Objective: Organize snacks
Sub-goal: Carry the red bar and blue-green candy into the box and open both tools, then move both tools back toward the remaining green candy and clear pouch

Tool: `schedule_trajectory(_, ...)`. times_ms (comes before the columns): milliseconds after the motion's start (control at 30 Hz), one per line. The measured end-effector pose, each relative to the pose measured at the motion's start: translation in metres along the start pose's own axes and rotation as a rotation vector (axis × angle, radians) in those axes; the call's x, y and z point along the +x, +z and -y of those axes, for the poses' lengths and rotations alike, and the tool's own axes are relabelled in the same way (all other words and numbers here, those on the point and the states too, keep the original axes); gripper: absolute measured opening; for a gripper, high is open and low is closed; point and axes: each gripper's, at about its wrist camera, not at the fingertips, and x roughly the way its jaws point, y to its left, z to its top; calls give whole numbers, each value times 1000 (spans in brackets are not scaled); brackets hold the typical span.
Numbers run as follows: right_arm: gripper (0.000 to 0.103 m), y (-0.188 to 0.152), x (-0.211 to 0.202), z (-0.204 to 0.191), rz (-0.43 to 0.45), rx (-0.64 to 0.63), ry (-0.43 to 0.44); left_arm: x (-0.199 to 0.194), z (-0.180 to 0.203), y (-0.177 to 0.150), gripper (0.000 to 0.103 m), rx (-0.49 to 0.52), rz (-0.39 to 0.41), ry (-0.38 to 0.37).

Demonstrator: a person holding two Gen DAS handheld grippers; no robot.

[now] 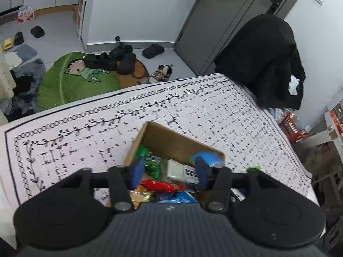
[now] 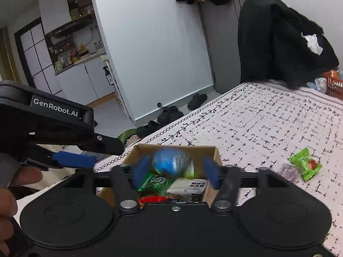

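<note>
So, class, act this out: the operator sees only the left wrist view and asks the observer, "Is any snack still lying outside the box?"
Observer: Yes, a green packet lies on the tablecloth, right of the cardboard box.
Operator: Alone?
Observer: No, a clear purplish packet lies right beside it.
Operator: And the right gripper?
Observer: The right gripper is open over the box, with a blurred blue packet between its fingers, apparently clear of the pads.

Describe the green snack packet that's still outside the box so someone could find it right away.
Start at the patterned tablecloth and find the cardboard box of snacks. The green packet lies on the cloth to the box's right in the right wrist view, beside a clear purplish wrapper. It is bright green with a red spot.
</note>
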Motion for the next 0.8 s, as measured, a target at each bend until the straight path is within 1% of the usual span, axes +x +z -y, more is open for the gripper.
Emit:
schedule_trajectory(33,64,1,-1,2,-1,7,-5,0,-1,0,62,5,-1,26)
schedule_trajectory(67,64,1,-2,6,-6,25,-11,0,-1,0,64,10,-2,59)
schedule_trajectory(100,64,2,-3,9,-10,44,-16,0,-3,0,64,12,-3,71)
schedule_trajectory(200,64,2,-5,18,-23,78,-37,-2,-4,-1,65,11,-7,72)
schedule_trajectory(233,64,2,-6,20,-26,79,-46,-3,-3,-2,68,19,-1,77)
schedule_trajectory(267,64,1,-7,21,-28,81,-54,-4,-2,-2,72,29,5,84)
schedule_trajectory(300,64,2,-7,23,-29,84,-59,-5,-1,-3,74,38,10,89)
schedule_trajectory(333,64,2,-8,25,-29,88,-62,-6,0,-4,79,44,11,90)
schedule_trajectory(433,69,2,-11,30,-29,97,-81,-7,4,-7,90,53,19,93)
schedule_trajectory(467,70,3,-12,32,-30,98,-92,-7,5,-8,92,60,23,91)
schedule_trajectory(533,72,3,-14,39,-34,105,-109,-7,10,-10,103,75,26,85)
schedule_trajectory(667,77,5,-20,57,-41,134,-143,-5,21,-15,103,97,20,55)
schedule_trajectory(800,78,7,-27,79,-42,165,-172,-2,38,-22,103,133,27,30)
